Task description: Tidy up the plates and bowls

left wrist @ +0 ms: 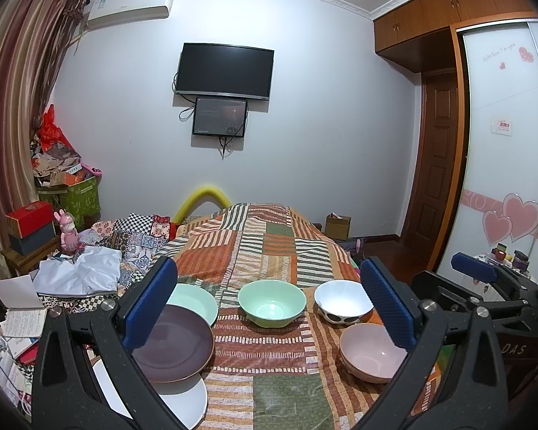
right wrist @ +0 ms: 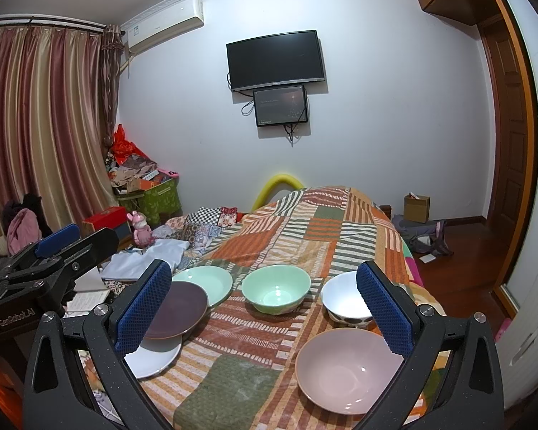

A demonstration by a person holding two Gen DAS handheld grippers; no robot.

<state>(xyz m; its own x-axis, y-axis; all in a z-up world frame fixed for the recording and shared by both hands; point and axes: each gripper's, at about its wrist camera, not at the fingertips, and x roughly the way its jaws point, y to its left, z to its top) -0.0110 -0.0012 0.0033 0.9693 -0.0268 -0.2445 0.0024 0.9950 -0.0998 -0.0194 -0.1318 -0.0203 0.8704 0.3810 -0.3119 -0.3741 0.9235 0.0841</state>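
On the patchwork bedspread [left wrist: 269, 365] a dark purple plate [left wrist: 175, 344] lies overlapping a pale green plate [left wrist: 193, 301] behind it and a white plate [left wrist: 183, 401] in front. A green bowl [left wrist: 272, 302] stands in the middle. To its right are a white bowl with black spots [left wrist: 342, 301] and, nearer, a pink bowl [left wrist: 373, 354]. My left gripper [left wrist: 267, 263] hovers open over the near edge, holding nothing. My right gripper [right wrist: 263, 267] is also open and holding nothing, with the pink bowl [right wrist: 348, 369] just below its right finger.
Left of the dishes lie a white cloth [left wrist: 79, 276], an open notebook [left wrist: 21, 308], a pink rabbit figure [left wrist: 68, 233] and stacked boxes [left wrist: 30, 225]. The bed's right edge drops to a wooden floor [right wrist: 459, 272] with a cardboard box [right wrist: 416, 208].
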